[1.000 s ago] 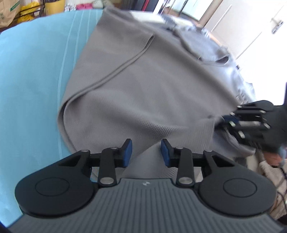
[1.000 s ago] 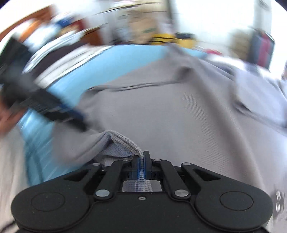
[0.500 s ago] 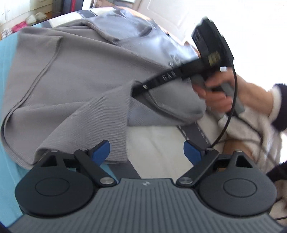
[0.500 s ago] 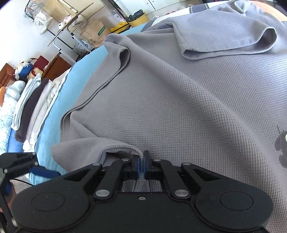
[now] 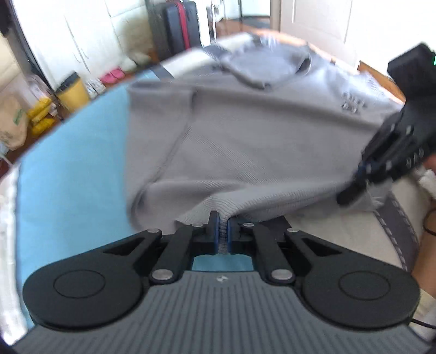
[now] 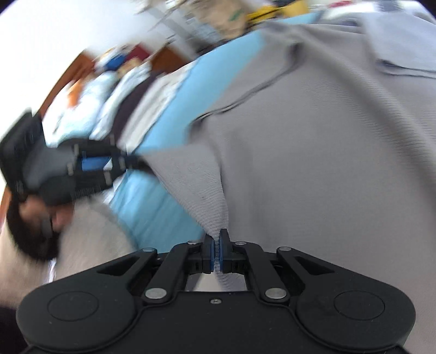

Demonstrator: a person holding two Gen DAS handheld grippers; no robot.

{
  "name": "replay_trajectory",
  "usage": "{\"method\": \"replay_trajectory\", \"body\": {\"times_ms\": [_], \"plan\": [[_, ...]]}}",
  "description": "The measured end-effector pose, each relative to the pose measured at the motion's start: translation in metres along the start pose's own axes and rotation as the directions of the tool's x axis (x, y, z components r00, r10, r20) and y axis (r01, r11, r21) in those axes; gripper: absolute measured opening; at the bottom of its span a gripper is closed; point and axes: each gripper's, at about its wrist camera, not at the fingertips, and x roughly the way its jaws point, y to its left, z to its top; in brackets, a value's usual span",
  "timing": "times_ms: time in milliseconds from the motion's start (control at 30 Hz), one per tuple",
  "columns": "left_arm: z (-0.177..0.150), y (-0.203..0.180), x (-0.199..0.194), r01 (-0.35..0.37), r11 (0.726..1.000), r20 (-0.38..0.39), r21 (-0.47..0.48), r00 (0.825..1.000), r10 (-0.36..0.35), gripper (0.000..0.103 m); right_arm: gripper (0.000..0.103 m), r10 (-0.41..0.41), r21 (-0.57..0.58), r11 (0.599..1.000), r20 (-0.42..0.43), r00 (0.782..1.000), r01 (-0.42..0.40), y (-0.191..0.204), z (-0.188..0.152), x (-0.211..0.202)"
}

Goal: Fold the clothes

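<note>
on blue sheet (image 5: 68, 174) | left tool (image 5: 223, 234) just closed on grey garment (image 5: 259, 152) hem | right tool (image 6: 216, 253) clamps hem

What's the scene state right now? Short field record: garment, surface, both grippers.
garment: grey waffle-knit top, spread out, near hem lifted
surface: light blue sheet
left gripper: jaws have just closed, pinching the hem
right gripper: shut on the hem, cloth pulled to a peak
hem between grippers: taut
background: yellow bin, dark suitcase
</note>
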Motion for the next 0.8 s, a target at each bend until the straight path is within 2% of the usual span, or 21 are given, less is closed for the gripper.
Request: {"method": "replay_trajectory", "body": {"times_ms": [67, 133, 200, 233, 333, 367, 433, 500, 567, 633, 667, 733, 800], "plan": [[-0.008, -0.003, -0.02, 0.025, 1.0, -0.051, 0.004, 0.998, -0.025, 0.006, 0.006, -0.002, -0.083, 0.997, -0.047, 0.999, -0.002, 0.021, -0.006, 0.006], [-0.021, -0.007, -0.028, 0.001, 0.997, -0.131, 0.071, 0.991, 0.008, 0.011, 0.006, -0.028, -0.186, 0.982, -0.087, 0.996, 0.012, 0.04, -0.011, 0.017], [-0.031, -0.004, -0.029, -0.057, 0.993, -0.174, 0.099, 0.982, 0.074, 0.039, 0.006, -0.053, -0.22, 0.975, -0.131, 0.99, 0.023, 0.045, -0.015, 0.034], [-0.034, 0.002, -0.027, -0.082, 0.993, -0.18, 0.084, 0.979, 0.096, 0.044, 0.006, -0.079, -0.223, 0.974, -0.157, 0.984, 0.043, 0.044, -0.016, 0.045], [-0.031, 0.027, -0.025, -0.108, 0.993, -0.164, -0.046, 0.981, 0.099, 0.045, 0.011, -0.177, -0.274, 0.955, -0.22, 0.959, 0.113, 0.043, -0.021, 0.068], [-0.026, 0.034, -0.027, -0.111, 0.99, -0.138, -0.091, 0.986, 0.098, 0.047, 0.011, -0.178, -0.278, 0.955, -0.238, 0.955, 0.108, 0.042, -0.021, 0.07], [-0.015, 0.047, -0.03, -0.108, 0.98, -0.074, -0.167, 0.993, 0.097, 0.055, 0.022, -0.148, -0.272, 0.959, -0.234, 0.961, 0.082, 0.044, -0.018, 0.063], [0.001, 0.053, -0.023, -0.101, 0.974, -0.026, -0.201, 0.995, 0.097, 0.065, 0.035, -0.106, -0.251, 0.966, -0.18, 0.978, 0.059, 0.047, -0.01, 0.046], [0.019, 0.058, -0.005, -0.069, 0.972, 0.0, -0.225, 0.997, 0.071, 0.069, 0.037, -0.078, -0.225, 0.973, -0.092, 0.993, 0.055, 0.045, 0.0, 0.024], [0.039, 0.065, 0.021, -0.033, 0.964, 0.0, -0.264, 0.999, 0.034, 0.07, 0.039, -0.073, -0.183, 0.98, 0.008, 0.997, 0.074, 0.037, 0.012, -0.001], [0.05, 0.067, 0.036, -0.032, 0.961, -0.009, -0.273, 0.999, 0.031, 0.07, 0.04, -0.085, -0.149, 0.984, 0.059, 0.995, 0.093, 0.03, 0.018, -0.015], [0.069, 0.065, 0.071, -0.081, 0.958, -0.046, -0.273, 0.996, 0.071, 0.07, 0.041, -0.128, -0.072, 0.988, 0.151, 0.98, 0.14, 0.011, 0.027, -0.043], [0.084, 0.061, 0.105, -0.116, 0.953, -0.077, -0.278, 0.992, 0.098, 0.071, 0.043, -0.202, -0.003, 0.978, 0.235, 0.951, 0.209, -0.015, 0.035, -0.076]]}}
